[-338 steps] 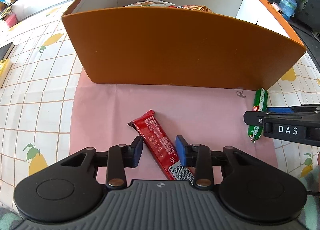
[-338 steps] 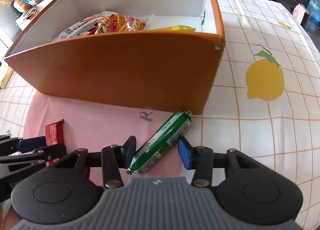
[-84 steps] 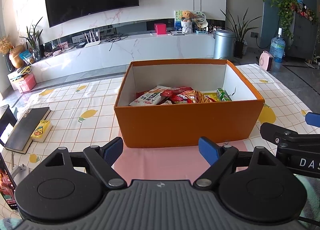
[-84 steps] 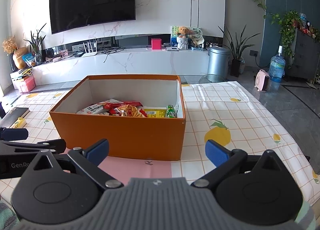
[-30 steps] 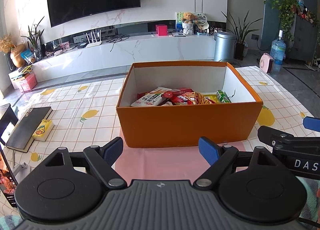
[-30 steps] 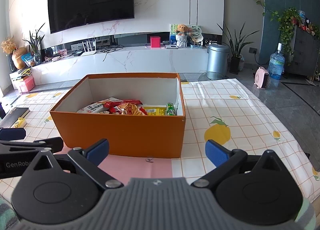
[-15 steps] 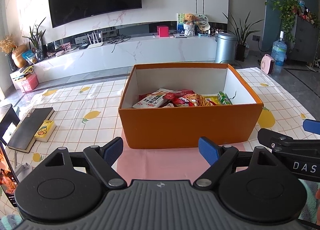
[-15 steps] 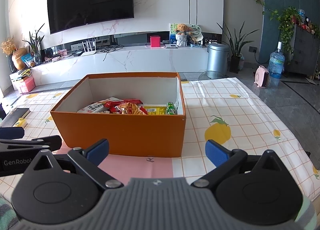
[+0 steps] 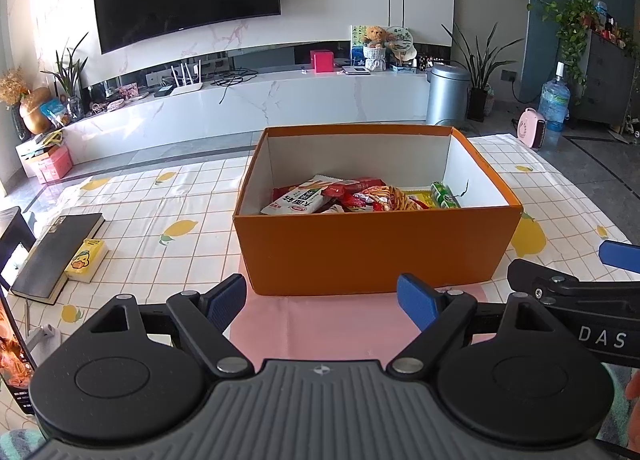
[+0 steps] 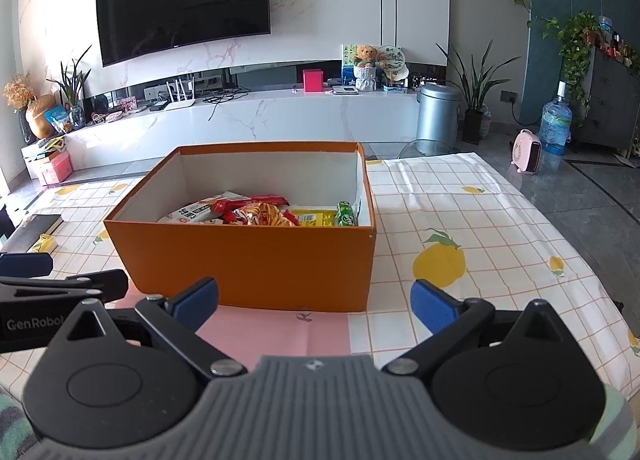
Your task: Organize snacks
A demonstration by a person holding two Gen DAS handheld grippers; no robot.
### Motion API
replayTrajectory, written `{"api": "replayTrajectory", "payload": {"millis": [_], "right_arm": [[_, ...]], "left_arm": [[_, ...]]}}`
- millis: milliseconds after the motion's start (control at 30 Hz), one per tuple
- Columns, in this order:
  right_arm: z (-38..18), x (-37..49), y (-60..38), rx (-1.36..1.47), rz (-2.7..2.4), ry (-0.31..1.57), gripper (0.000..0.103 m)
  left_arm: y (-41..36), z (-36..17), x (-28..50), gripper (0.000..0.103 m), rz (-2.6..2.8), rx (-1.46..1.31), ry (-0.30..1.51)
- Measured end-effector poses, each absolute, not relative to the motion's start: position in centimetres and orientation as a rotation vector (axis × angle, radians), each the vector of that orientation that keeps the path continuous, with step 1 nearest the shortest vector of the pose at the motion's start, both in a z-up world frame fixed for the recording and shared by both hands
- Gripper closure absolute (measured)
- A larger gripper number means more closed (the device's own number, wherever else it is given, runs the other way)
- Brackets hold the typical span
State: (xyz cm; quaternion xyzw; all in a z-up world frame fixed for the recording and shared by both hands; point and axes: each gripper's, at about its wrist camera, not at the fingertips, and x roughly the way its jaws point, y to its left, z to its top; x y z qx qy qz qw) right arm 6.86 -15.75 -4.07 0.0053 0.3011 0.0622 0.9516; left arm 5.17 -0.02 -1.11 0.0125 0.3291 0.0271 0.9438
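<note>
An orange cardboard box (image 9: 372, 248) (image 10: 256, 260) stands on the table behind a pink mat (image 9: 320, 324) (image 10: 276, 332). Inside it lie several snack packets: a white biscuit pack (image 9: 298, 200), red bars (image 10: 248, 202), a striped bag (image 10: 264, 216), a yellow pack (image 10: 314, 218) and a green sausage (image 9: 443, 195) (image 10: 346, 214) by the right wall. My left gripper (image 9: 320, 296) hangs open and empty in front of the box. Just as wide open and empty, my right gripper (image 10: 314, 298) is held back from the box's near wall.
A dark book (image 9: 56, 252) and a small yellow carton (image 9: 86, 260) lie at the table's left. The lemon-print tablecloth (image 10: 460, 228) stretches right of the box. A phone screen (image 9: 12, 356) shows at the far left edge. Behind the table are a TV wall and a white console.
Over eleven seconds the red bar and green sausage went from the mat into the box, and both grippers drew back and opened wide. In the last second both views hardly shifted.
</note>
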Motion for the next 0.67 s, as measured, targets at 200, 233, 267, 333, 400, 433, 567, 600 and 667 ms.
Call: {"api": "replayTrajectory", "payload": {"millis": [200,233,267,333,400,433,567,600,667], "right_arm": [[-4.32,6.9,-15.73,0.014,0.131,0.629,0.004],[-4.36,6.91,-15.72,0.014,0.131,0.631,0.004],[-4.34,6.96,-15.7,0.014,0.132,0.633,0.004],[-4.32,6.97,-15.7,0.016,0.134,0.635,0.004],[-4.3,6.97,-15.71,0.016,0.134,0.635,0.004],[-4.29,6.97,-15.71,0.016,0.134,0.635,0.004],[-4.26,7.0,-15.78,0.018,0.133,0.636,0.004],[-4.25,7.06,-15.76,0.019,0.134,0.638,0.004],[-4.25,7.11,-15.82,0.023,0.135,0.644,0.004]], "left_arm": [[0.12,-1.14,5.2,0.003,0.06,0.018,0.668],[0.18,-1.12,5.19,0.003,0.06,0.013,0.669],[0.22,-1.1,5.2,0.003,0.06,0.012,0.669],[0.27,-0.99,5.15,0.003,0.064,0.016,0.667],[0.25,-0.89,5.09,0.003,0.063,0.018,0.665],[0.2,-0.84,5.08,0.003,0.06,0.018,0.664],[0.1,-0.82,4.94,0.003,0.054,0.022,0.651],[0.1,-0.81,4.92,0.003,0.053,0.022,0.649],[0.11,-0.66,4.86,0.003,0.053,0.018,0.645]]}}
